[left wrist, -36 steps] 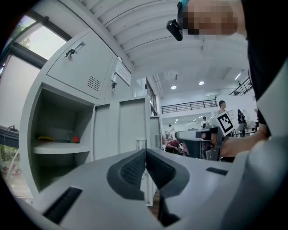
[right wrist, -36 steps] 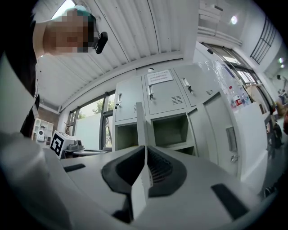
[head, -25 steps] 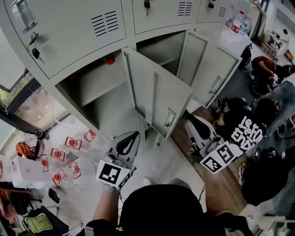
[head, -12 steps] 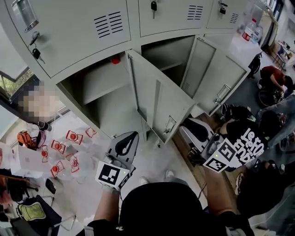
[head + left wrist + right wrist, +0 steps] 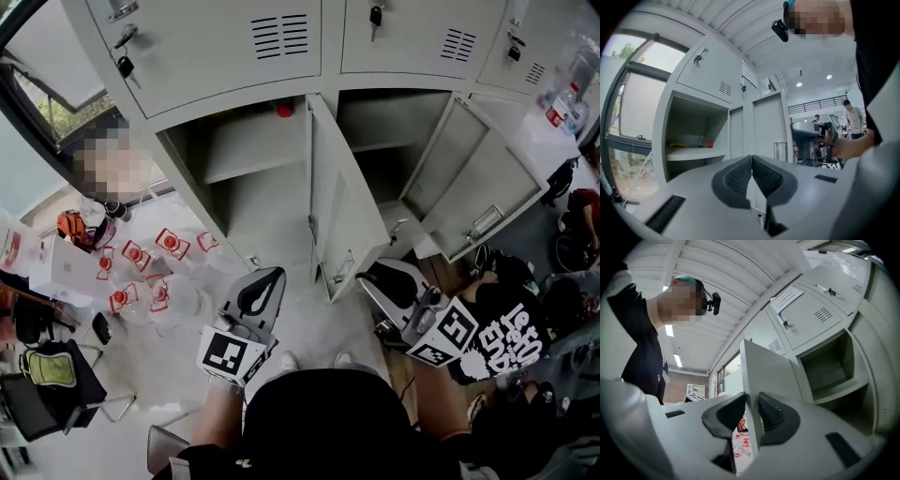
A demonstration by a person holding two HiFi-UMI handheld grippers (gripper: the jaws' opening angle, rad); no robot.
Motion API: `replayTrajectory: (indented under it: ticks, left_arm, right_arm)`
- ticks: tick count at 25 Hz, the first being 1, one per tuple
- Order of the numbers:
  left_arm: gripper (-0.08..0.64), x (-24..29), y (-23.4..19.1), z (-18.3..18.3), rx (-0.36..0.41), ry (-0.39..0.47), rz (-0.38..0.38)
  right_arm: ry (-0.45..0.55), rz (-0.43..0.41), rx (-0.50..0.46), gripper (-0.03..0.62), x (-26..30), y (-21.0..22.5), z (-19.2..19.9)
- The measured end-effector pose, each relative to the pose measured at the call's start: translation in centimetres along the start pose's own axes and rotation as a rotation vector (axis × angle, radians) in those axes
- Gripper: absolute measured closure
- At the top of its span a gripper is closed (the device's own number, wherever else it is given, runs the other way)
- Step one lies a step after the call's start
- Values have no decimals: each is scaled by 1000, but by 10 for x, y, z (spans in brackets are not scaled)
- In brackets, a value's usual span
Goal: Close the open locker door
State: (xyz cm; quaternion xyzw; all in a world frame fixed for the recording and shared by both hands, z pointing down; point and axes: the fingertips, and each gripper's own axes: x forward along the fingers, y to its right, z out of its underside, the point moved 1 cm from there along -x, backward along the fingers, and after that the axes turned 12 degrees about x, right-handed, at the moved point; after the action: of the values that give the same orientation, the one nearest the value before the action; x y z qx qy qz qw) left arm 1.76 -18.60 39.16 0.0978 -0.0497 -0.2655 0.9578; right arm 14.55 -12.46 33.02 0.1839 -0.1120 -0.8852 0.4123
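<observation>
**Locker door wide open, both grippers short of it**

Grey locker bank fills the top of the head view. Upper row is shut, lower row has two compartments open.

Open locker door hangs from the upright between those two compartments. It is swung out towards the person, roughly square to the bank's face, with its free edge low and nearest the grippers. A second open door stands at the bank's right end, angled out.

Left gripper is low, in front of the left compartment and well apart from the door. Its own view shows the jaws together at the tips with nothing between them.

Right gripper is near the door's free edge, apart from it in the head view. Its jaws have a narrow gap; the door's edge lines up behind the gap, and contact cannot be told.

Red-printed bags are scattered on the floor at the bank's left corner.

A small red-capped thing is at the back right corner of the left compartment's shelf.

A key hangs in the upper left door.
</observation>
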Motion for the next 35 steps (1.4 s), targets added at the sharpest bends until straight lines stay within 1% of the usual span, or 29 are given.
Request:
replayTrajectory:
  ticks: [7,9,15,20,22,23,26,28,32,35]
  left_arm:
    - [538,-41,-22,6,4,-33,-144]
    - [537,-52,-28,4,7,-28,-182]
    - [537,-93,-49,16,-8,-84,-291]
    - [538,-119,-65,13,7,-63,-370]
    - [537,-131,-70,20,-1,-89,-395]
    - [537,-136,-73,23,-6,-99,-406]
    - [537,-145,-81,18,-2,-71,-439]
    - [537,-152,-85,19,-7,-70,-460]
    - [537,-164,-90,28,-20,-94,-495]
    - [537,-168,-92,28,-14,-97,-519]
  right_arm:
    - [-27,-112,-6,492,40,-23,20]
    - [-36,-149,1,492,53,-29,26]
    - [-60,-228,33,491,96,-40,40]
    - [-75,-267,45,491,130,-42,48]
    - [-79,-280,43,492,143,-42,50]
    - [-79,-284,46,491,150,-41,50]
    - [-81,-294,63,491,168,-37,54]
    - [-80,-305,73,491,180,-36,57]
    - [-85,-315,90,492,201,-30,61]
    - [-94,-307,121,492,215,-23,63]
